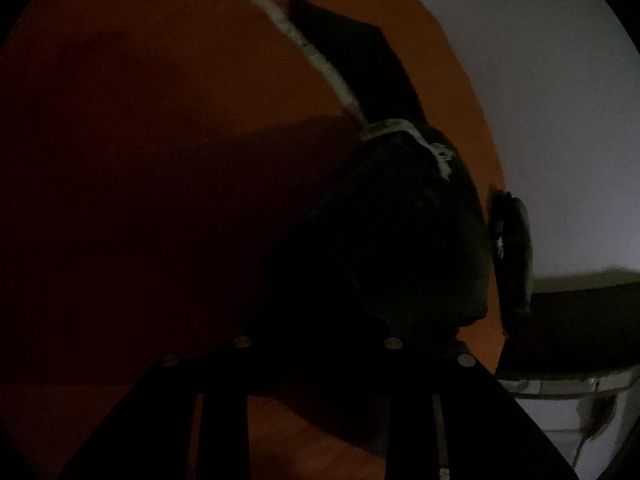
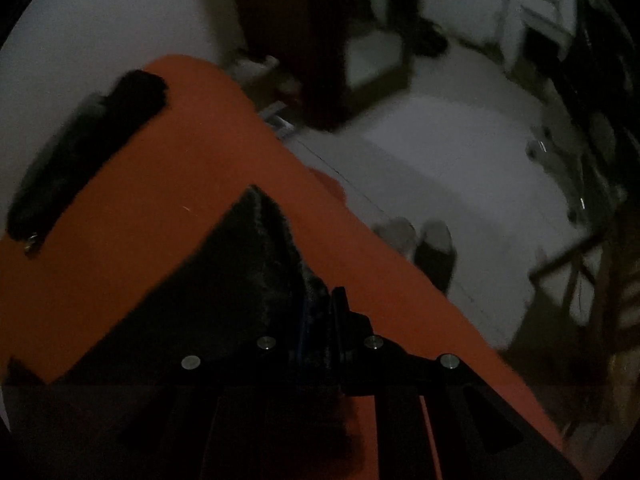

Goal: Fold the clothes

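Dark garment point(image 2: 240, 280), bunched and lifted at the near edge of the orange surface point(image 2: 200, 140), its cloth gathered into the right tool point(image 2: 320, 340), which appears clamped on a fold. Left tool point(image 1: 320, 360) sits against the same dark cloth point(image 1: 380, 240); whether it grips or merely rests, I cannot tell in the gloom. Risk: dim light and black fabric hide edges, so a pinch may slip or catch several layers, skewing the fold. White strip point(image 1: 320, 64) trails farther out and could snag. Second dark piece point(image 2: 88, 152) lies at the far edge. Containers: none discernible.
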{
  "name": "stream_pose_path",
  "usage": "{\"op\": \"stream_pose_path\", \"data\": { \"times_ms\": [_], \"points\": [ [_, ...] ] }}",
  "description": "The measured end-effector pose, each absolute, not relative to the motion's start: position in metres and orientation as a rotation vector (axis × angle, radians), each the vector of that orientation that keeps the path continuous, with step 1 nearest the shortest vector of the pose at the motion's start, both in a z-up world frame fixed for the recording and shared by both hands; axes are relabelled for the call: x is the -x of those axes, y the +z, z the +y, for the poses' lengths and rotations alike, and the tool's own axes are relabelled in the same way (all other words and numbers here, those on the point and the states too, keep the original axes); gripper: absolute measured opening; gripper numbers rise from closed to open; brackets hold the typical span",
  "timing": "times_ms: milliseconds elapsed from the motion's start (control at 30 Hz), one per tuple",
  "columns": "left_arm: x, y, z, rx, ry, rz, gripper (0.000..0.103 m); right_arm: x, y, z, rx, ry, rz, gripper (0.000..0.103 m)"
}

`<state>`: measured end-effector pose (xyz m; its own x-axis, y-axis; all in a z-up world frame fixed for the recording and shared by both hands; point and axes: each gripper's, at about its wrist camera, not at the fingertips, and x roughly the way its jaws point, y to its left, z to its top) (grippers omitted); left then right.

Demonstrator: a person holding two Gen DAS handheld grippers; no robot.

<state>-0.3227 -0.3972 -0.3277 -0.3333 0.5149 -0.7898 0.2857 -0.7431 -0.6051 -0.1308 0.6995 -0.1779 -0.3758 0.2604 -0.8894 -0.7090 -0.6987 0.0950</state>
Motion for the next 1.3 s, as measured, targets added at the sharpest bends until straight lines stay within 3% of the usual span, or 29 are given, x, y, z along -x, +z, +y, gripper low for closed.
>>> {"op": "stream_pose_path", "data": {
  "times_ms": [33,233,300,467,700,733,800,833,867,933,967,1000,1133,1300],
  "points": [
    [0.32,-0.323,-0.398,1.699,2.202,-1.065,0.029,0.119,-0.172,0.704,1.204,2.091,0.641,0.0],
    [0.31,-0.294,-0.374,1.653,2.256,-0.797,0.029,0.051,-0.143,0.725,1.036,2.031,0.661,0.0],
    [0.311,-0.31,-0.379,1.716,2.226,-0.839,0.03,0.057,-0.158,0.719,1.148,2.053,0.601,0.002],
    [0.31,-0.341,-0.392,1.866,2.09,-1.058,0.032,0.092,-0.196,0.682,1.336,2.136,0.67,0.002],
    [0.307,-0.269,-0.408,1.706,2.273,-0.977,0.033,0.173,-0.184,0.603,1.566,2.345,0.44,0.002],
    [0.319,-0.252,-0.403,1.657,2.277,-0.936,0.037,0.19,-0.175,0.59,1.597,2.382,0.385,0.002],
    [0.343,-0.22,-0.391,1.563,2.28,-0.855,0.076,0.228,-0.152,0.555,1.665,2.473,0.23,0.003],
    [0.358,-0.214,-0.378,1.546,2.274,-0.808,0.082,0.246,-0.141,0.536,1.694,2.517,0.145,0.005],
    [0.374,-0.209,-0.365,1.529,2.267,-0.762,0.082,0.265,-0.129,0.51,1.726,2.569,0.036,0.01],
    [0.415,-0.211,-0.332,1.52,2.222,-0.686,0.082,0.292,-0.111,0.465,1.777,2.646,-0.125,0.037],
    [0.436,-0.22,-0.315,1.531,2.178,-0.685,0.082,0.303,-0.106,0.445,1.798,2.685,-0.158,0.07],
    [0.454,-0.232,-0.298,1.546,2.133,-0.695,0.082,0.314,-0.101,0.425,1.819,2.722,-0.192,0.087],
    [0.508,-0.296,-0.241,1.7,2.05,-0.67,0.082,0.362,-0.104,0.327,1.937,2.865,-0.247,0.088],
    [0.535,-0.331,-0.247,1.788,2.245,-0.63,0.082,0.404,-0.15,0.205,1.983,3.036,-0.266,0.088]
  ]
}}
